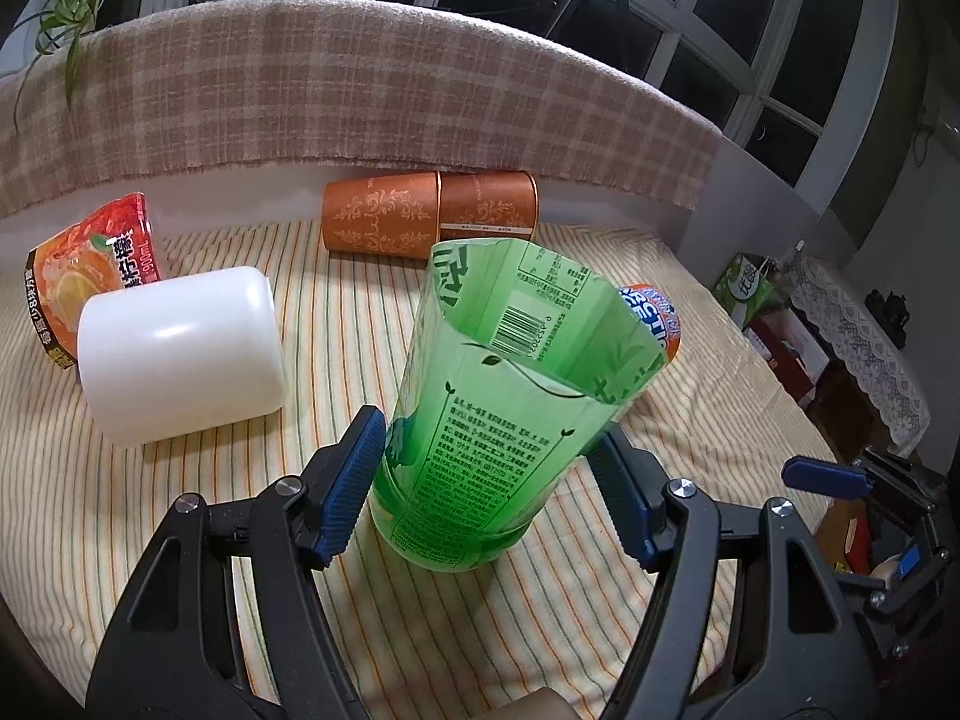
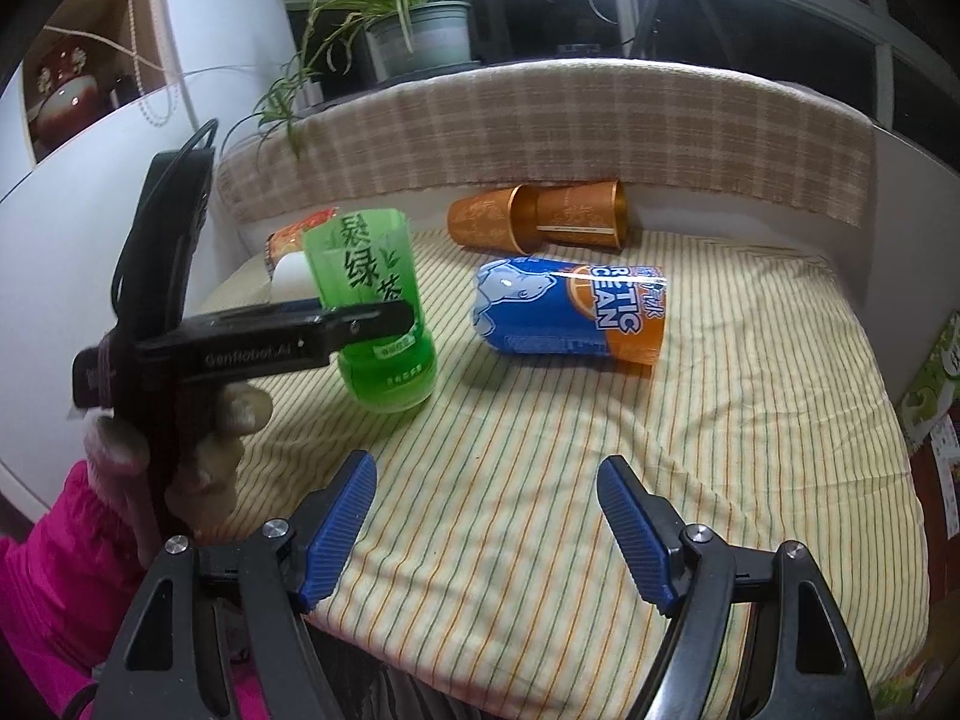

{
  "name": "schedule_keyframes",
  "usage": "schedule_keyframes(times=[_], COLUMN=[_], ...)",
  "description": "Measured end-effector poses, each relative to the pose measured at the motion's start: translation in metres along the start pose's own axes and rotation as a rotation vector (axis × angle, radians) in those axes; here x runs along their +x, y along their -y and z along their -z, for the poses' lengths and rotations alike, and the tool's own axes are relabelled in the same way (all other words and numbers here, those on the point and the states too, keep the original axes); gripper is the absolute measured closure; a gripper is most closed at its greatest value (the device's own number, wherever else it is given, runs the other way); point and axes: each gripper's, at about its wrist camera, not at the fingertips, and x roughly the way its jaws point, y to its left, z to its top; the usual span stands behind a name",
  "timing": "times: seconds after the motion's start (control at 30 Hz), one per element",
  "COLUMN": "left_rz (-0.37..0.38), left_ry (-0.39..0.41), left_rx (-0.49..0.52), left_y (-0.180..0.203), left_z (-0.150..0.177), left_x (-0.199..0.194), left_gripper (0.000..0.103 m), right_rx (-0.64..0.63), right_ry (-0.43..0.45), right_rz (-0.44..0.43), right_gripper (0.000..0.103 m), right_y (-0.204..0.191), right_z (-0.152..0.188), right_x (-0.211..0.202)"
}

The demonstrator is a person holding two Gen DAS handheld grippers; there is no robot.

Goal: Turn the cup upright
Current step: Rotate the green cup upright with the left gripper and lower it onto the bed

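Note:
A green cup cut from a tea bottle (image 1: 480, 420) stands upright on the striped cloth, open end up. My left gripper (image 1: 489, 474) has its blue pads on both sides of the cup's lower half and grips it. The right wrist view shows the same cup (image 2: 375, 312) with the left gripper (image 2: 384, 318) across it. My right gripper (image 2: 486, 531) is open and empty above the cloth near the front edge. A blue and orange cup (image 2: 570, 315) lies on its side in the middle. A white cup (image 1: 180, 354) lies on its side at the left.
Two nested copper cups (image 1: 429, 219) lie on their sides at the back by the checked cloth (image 1: 372, 96). An orange-labelled cup (image 1: 90, 270) lies behind the white one. A potted plant (image 2: 414, 30) stands on the sill. Boxes (image 1: 780, 324) stand off the table's right edge.

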Motion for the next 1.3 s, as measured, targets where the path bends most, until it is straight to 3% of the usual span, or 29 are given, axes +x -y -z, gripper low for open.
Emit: schedule_keyframes(times=[0.67,0.77,1.3], left_rz=[-0.022,-0.033,-0.102], left_ry=[-0.048,-0.058,-0.044], left_rx=[0.037,0.029,0.057], left_y=[-0.002,-0.006,-0.017], left_z=[0.01,0.011,0.026], left_x=[-0.002,-0.004,-0.038], left_gripper=[0.032,0.022,0.022], right_rx=[0.034,0.034,0.021], right_ry=[0.006,0.011,0.048], right_rz=[0.03,0.03,0.045], right_gripper=[0.025,0.025,0.025], right_y=[0.003,0.001,-0.008], right_z=[-0.001,-0.002,-0.007], right_x=[0.001,0.001,-0.002])
